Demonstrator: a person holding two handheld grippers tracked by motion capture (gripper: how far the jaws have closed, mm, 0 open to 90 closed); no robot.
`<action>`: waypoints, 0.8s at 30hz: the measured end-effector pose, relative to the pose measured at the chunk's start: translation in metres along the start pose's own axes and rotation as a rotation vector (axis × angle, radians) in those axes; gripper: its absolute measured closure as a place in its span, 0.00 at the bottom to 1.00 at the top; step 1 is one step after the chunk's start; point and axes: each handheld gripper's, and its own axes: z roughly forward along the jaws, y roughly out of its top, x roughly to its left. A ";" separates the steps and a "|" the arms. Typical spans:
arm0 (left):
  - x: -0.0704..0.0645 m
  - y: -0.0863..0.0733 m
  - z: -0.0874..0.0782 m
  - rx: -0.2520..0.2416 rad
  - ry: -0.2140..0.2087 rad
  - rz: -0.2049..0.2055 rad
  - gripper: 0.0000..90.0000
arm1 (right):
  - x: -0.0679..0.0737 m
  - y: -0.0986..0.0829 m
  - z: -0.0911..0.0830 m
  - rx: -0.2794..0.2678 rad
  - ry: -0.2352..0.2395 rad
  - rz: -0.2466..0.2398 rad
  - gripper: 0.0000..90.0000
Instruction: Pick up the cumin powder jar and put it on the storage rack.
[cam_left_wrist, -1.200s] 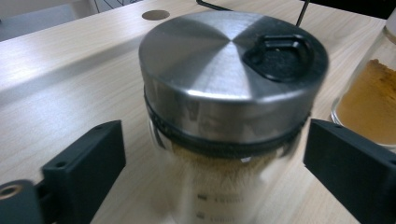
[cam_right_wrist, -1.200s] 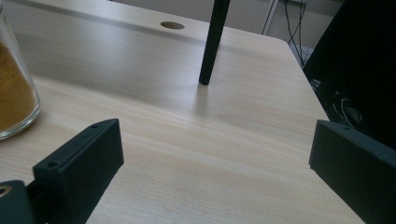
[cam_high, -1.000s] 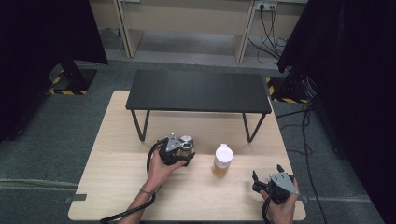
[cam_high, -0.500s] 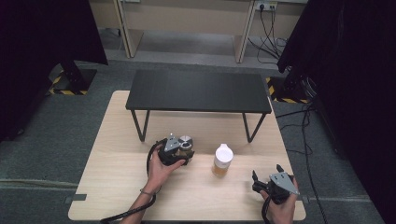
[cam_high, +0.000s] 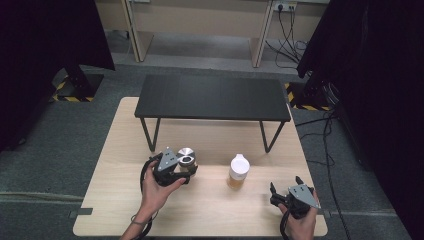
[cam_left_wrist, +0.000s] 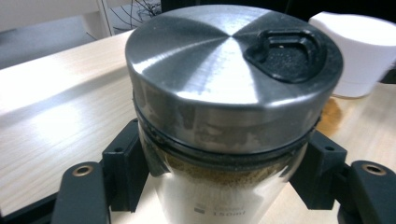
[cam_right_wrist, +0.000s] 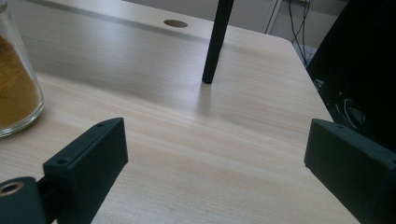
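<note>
Steel-lidded jar (cam_left_wrist: 224, 116) is sitting clamped in your left hand-held gripper (cam_high: 172, 170); swinging it risks toppling the neighbouring bottle (cam_high: 238, 171).

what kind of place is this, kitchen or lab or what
Most likely a lab or recording studio, not a kitchen: black curtains hang on both sides, loose cables run to a wall socket, and yellow-black hazard tape marks the stand bases beside the wooden table.

Ahead of the right gripper (cam_high: 285, 186) bare table (cam_high: 260, 215) lies open up to a bench leg (cam_right_wrist: 216, 42). The bottle (cam_high: 238, 171) stands to its left; the jar (cam_left_wrist: 224, 116) fills the left gripper (cam_high: 186, 172).
</note>
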 end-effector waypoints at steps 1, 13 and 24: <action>-0.001 0.000 -0.003 0.000 0.003 0.005 0.34 | 0.000 -0.001 0.000 -0.003 -0.001 0.003 0.08; -0.014 0.010 -0.048 -0.036 0.014 0.010 0.34 | 0.000 -0.001 -0.001 -0.006 -0.005 0.013 0.08; -0.011 0.033 -0.054 -0.045 0.007 -0.015 0.34 | -0.002 -0.001 -0.001 -0.007 0.004 0.014 0.09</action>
